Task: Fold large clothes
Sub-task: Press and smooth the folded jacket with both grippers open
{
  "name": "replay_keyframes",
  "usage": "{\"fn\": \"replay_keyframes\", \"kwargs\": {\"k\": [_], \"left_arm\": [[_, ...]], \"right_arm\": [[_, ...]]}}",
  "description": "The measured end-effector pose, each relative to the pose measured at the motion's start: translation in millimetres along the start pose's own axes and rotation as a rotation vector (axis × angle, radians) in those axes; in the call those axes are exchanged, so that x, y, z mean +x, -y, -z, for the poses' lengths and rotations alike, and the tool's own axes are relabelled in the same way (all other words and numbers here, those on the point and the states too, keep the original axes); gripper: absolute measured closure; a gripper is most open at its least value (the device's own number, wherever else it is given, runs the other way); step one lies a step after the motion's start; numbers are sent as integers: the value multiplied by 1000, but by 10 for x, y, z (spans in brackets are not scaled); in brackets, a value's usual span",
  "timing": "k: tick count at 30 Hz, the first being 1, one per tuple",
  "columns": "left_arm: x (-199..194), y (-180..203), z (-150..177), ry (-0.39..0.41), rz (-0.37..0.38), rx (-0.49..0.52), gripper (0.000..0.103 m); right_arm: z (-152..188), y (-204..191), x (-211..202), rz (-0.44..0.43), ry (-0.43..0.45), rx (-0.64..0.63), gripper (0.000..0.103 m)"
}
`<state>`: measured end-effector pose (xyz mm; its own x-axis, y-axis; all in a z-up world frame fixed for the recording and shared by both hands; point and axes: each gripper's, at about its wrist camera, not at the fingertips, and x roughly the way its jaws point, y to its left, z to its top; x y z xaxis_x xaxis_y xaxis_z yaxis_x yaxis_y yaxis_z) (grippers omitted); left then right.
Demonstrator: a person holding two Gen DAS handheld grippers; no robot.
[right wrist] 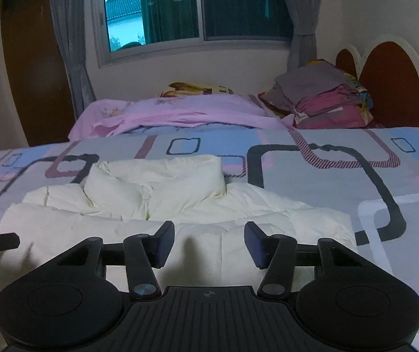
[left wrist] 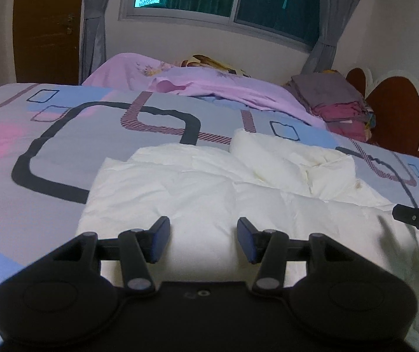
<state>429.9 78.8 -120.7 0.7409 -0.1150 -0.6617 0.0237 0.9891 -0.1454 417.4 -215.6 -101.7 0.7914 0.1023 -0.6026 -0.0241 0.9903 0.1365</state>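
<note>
Your patterned bedspread [left wrist: 63, 152] carries the white padded jacket [left wrist: 197, 184], which lies flat at its near part, collar toward the window [right wrist: 197, 8]; a folded clothes pile [right wrist: 326, 102] sits beyond; your left gripper [left wrist: 203, 242] and right gripper [right wrist: 209, 243] hover over the jacket, jaws spread, gripping nothing.

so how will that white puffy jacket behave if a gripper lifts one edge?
The white jacket looks quilted and creased, so probably floppy: it should sag and drape. Its puffed collar suggests light, springy filling that may unfold. On the soft bedspread it could drag.
</note>
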Motion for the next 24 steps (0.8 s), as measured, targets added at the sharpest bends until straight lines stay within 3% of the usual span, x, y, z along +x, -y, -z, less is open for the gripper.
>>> {"fn": "replay_keyframes", "kwargs": {"k": [3, 6, 12, 16, 18, 24], "left_arm": [[131, 6, 1, -10, -16, 9, 53], [303, -60, 63, -19, -62, 26, 44], [474, -237, 177, -29, -109, 4, 44], [504, -198, 162, -31, -129, 30, 44], [474, -195, 136, -38, -132, 27, 44], [161, -176, 114, -15, -117, 38, 46]], "right_arm": [[61, 37, 142, 25, -24, -12, 50], [166, 137, 274, 67, -47, -23, 50], [366, 343, 505, 101, -74, -34, 49], [389, 281, 587, 121, -80, -85, 49], [318, 317, 542, 109, -91, -68, 49], [179, 310, 52, 57, -5, -29, 49]]}}
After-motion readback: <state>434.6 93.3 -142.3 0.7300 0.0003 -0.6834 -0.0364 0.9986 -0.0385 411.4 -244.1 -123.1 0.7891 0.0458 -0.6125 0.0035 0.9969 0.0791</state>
